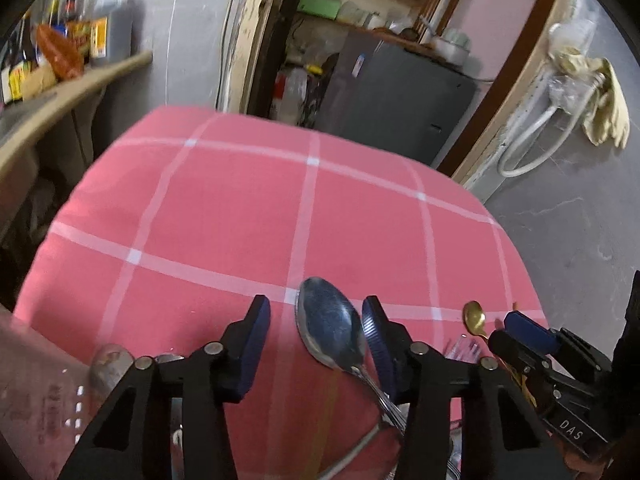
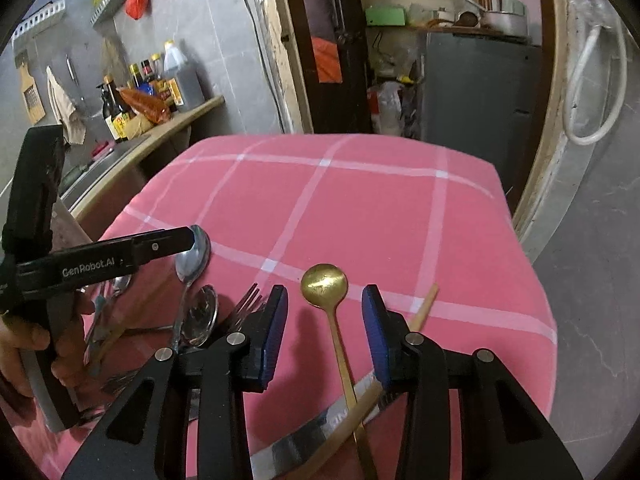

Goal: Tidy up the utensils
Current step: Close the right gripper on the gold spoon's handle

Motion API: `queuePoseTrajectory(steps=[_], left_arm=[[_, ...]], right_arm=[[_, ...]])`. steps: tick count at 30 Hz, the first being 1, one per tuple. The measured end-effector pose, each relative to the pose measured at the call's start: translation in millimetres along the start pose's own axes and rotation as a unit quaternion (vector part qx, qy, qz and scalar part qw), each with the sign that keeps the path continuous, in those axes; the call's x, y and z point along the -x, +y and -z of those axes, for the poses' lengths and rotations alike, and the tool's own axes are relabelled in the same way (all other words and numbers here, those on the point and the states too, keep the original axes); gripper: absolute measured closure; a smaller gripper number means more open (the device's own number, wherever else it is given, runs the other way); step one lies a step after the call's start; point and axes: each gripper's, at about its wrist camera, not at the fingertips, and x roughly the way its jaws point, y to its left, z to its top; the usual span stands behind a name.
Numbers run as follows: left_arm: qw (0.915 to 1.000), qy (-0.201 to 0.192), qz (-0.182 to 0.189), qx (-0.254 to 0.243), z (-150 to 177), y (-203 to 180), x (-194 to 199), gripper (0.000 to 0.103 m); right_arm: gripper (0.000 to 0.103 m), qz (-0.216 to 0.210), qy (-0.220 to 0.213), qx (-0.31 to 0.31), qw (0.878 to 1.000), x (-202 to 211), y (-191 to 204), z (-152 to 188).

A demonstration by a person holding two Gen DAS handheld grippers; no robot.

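On the pink checked counter (image 2: 360, 208): a polished steel spoon (image 1: 330, 320) between the left tongs (image 1: 316, 332), and a slim brass-coloured spoon (image 2: 325, 280) between the right tongs (image 2: 325, 320), both pairs apart and unclamped. Both spoons look light, stiff and slippery; take each by the neck below its bowl. Handle ends run out of view, and the heaped cutlery (image 2: 208, 312) nearby blurs together.

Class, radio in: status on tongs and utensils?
Left tongs open around silver spoon. Right tongs open around gold spoon. Wooden chopstick beside right pad.
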Motion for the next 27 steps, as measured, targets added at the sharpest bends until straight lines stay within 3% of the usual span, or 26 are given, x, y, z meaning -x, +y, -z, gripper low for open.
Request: queuePoseTrajectory(steps=[5,10,13,15,17,21,27], left_arm=[[0.9998,0.01,0.011,0.012,-2,4,-5,0.074],[0.9989,0.026,0.037,0.014,-1,4,-10,0.094],[0.9982,0.032,0.045,0.02,-3,6,-12,0.095],[0.9978,0.041,0.049,0.019,-6,5,-14,0.097],[0.9967,0.046,0.061,0.028,-7,5,-13,0.099],[0.9962,0.04,0.073,0.024,-9,0,-2,0.101],[0.9975,0.005,0.07,-0.006,-8,-12,33,0.101]], right_arm=[[0.069,0.002,0.029,0.012,0.999,-17,5,-2],[0.068,0.024,0.053,0.047,0.997,-28,17,-3],[0.068,0.032,0.064,0.06,0.996,-30,22,-9],[0.077,0.033,0.065,0.059,0.996,-29,22,-10],[0.077,0.025,0.063,0.048,0.997,-26,21,-11],[0.078,0.0,0.033,0.015,0.999,-11,8,-7],[0.078,-0.028,-0.048,-0.021,0.998,32,6,-3]])
